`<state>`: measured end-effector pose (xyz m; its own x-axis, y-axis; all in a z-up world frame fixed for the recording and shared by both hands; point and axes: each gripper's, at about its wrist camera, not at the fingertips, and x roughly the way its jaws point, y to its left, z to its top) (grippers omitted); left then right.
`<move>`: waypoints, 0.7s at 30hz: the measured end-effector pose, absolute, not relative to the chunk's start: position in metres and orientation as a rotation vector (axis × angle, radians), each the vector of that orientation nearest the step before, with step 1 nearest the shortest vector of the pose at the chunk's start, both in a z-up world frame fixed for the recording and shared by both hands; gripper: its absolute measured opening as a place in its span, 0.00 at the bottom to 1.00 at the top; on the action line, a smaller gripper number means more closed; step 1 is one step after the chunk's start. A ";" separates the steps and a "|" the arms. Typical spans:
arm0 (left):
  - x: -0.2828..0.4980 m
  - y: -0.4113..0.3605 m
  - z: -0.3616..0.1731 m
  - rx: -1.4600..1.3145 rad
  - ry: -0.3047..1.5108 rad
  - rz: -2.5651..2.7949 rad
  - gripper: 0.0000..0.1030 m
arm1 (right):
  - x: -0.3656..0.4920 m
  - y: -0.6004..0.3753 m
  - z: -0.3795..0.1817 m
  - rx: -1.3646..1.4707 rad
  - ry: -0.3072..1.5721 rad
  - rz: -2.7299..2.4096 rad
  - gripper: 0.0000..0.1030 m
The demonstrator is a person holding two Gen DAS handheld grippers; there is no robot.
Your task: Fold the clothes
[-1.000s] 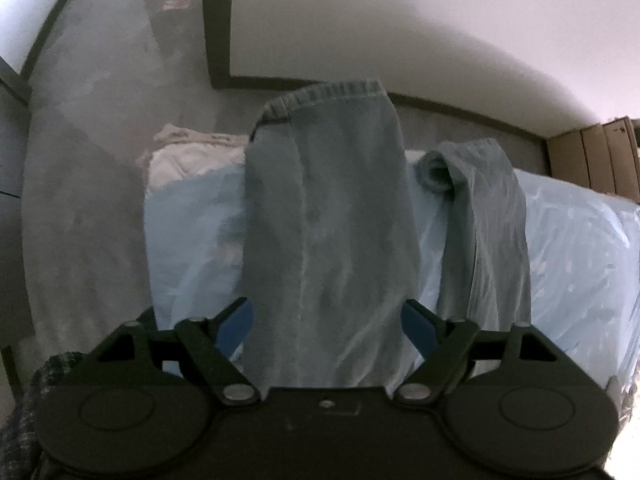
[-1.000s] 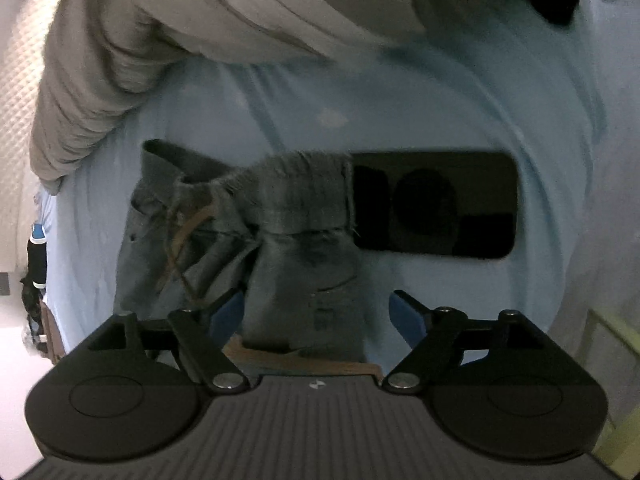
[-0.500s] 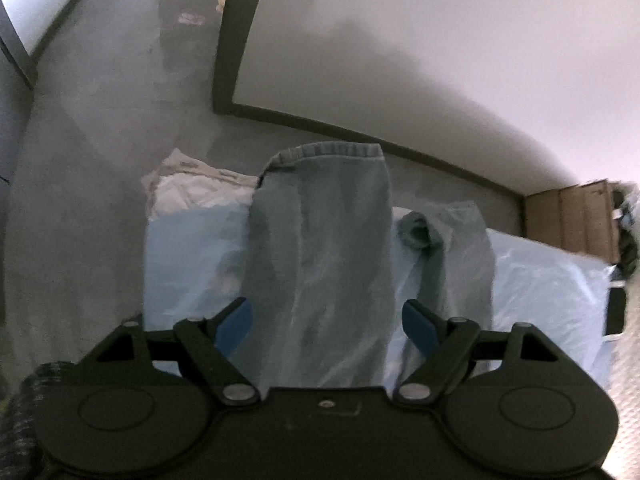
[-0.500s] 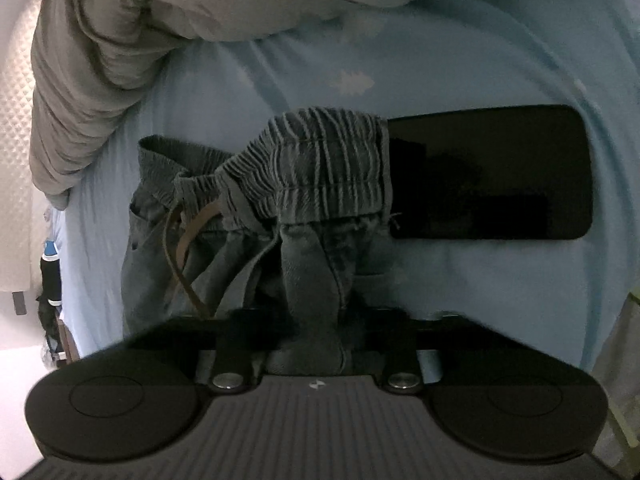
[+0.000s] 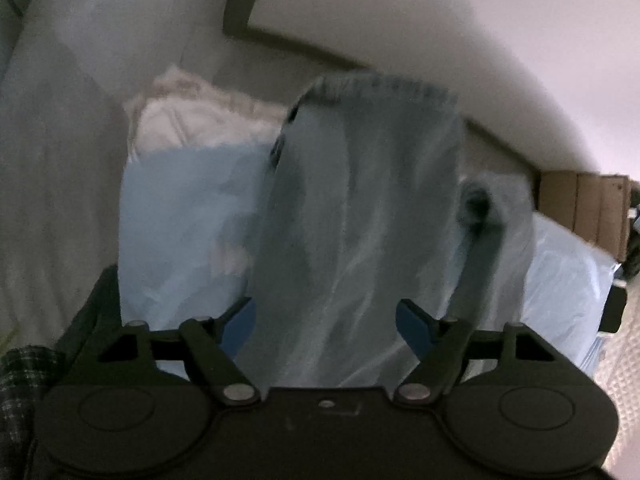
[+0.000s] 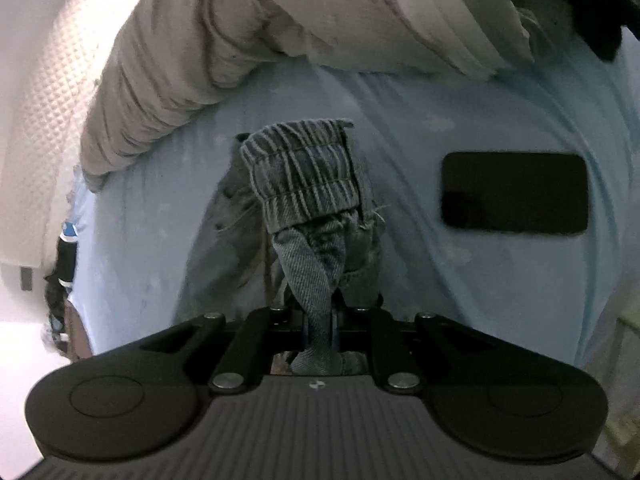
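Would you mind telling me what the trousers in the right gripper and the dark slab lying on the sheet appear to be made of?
The trousers look like washed blue-grey denim: diagonal twill weave shows where the right gripper pinches them, below a ribbed, gathered waistband. The dark slab looks like glossy glass or plastic, probably a phone: flat, black, round-cornered, faintly reflective. The sheet looks like soft matte woven fabric, creasing in folds.

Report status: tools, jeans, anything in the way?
Right tool shut on jeans near the waistband. Left tool open, leg between fingers. Black phone lies right of jeans.

Dim, bluish indoor light in both fisheye views. Left view is motion-blurred; right is sharper. Edges curve and darken.
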<state>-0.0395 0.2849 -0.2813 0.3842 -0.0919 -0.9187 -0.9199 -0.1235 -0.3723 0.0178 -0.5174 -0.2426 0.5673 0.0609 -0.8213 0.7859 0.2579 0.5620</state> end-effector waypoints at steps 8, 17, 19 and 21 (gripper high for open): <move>-0.034 0.301 -0.347 -1.636 1.038 0.854 0.66 | 0.044 -0.468 -0.195 1.114 0.862 -0.616 0.10; -0.009 0.317 -0.357 -1.646 1.076 0.732 0.07 | 0.067 -0.440 -0.167 1.063 0.824 -0.643 0.10; 0.003 0.321 -0.341 -1.605 1.078 0.721 0.03 | 0.071 -0.440 -0.161 1.060 0.802 -0.661 0.10; 0.016 0.327 -0.317 -1.586 1.043 0.694 0.03 | 0.077 -0.442 -0.153 1.052 0.777 -0.666 0.10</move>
